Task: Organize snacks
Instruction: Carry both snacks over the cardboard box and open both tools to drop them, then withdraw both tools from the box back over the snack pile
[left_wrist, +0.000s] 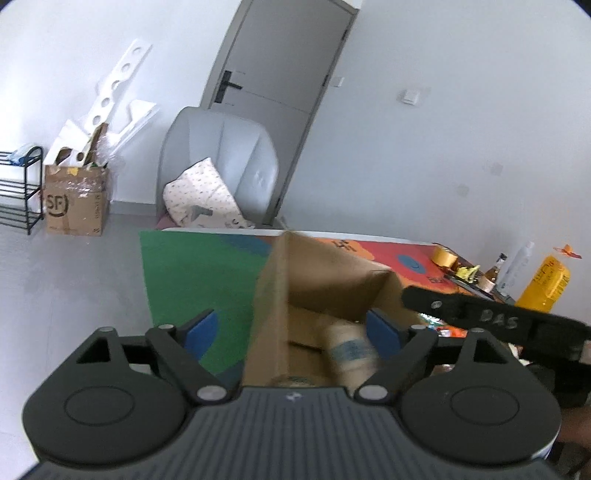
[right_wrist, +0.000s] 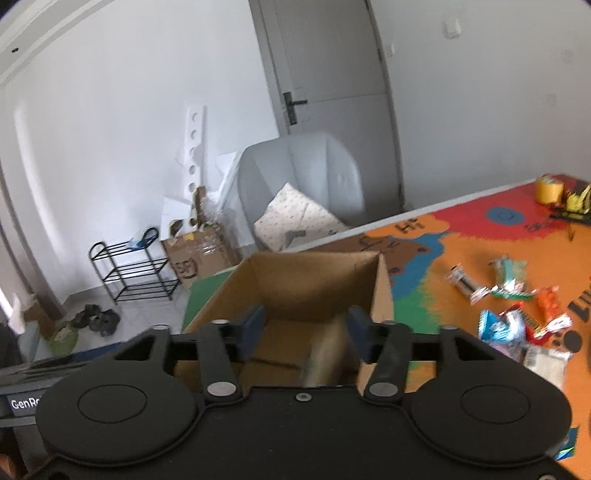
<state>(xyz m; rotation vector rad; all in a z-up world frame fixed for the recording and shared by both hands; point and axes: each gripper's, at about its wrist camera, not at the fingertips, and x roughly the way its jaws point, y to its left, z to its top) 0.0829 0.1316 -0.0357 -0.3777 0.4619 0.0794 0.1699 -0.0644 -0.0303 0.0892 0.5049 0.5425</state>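
Observation:
An open cardboard box (left_wrist: 332, 273) (right_wrist: 314, 280) stands on a colourful mat (left_wrist: 192, 266) (right_wrist: 461, 240). My left gripper (left_wrist: 291, 332) is open wide and straddles the box's left wall. A blurred beige snack packet (left_wrist: 347, 350) lies loose inside the box, near the right blue pad. My right gripper (right_wrist: 306, 326) is open over the box. A blurred packet (right_wrist: 325, 354) sits below its pads and is not pinched. One black finger of the right gripper (left_wrist: 480, 317) crosses the left wrist view at the right. Several snack packets (right_wrist: 509, 325) lie on the mat, right of the box.
A yellow tape roll (left_wrist: 443, 254) (right_wrist: 548, 188), bottles (left_wrist: 517, 266) and a yellow bag (left_wrist: 546, 280) sit at the mat's far end. Beyond the table are a grey armchair (left_wrist: 229, 158) with a cushion, a door, a taped carton (left_wrist: 75, 206) and a black shoe rack (right_wrist: 129, 269).

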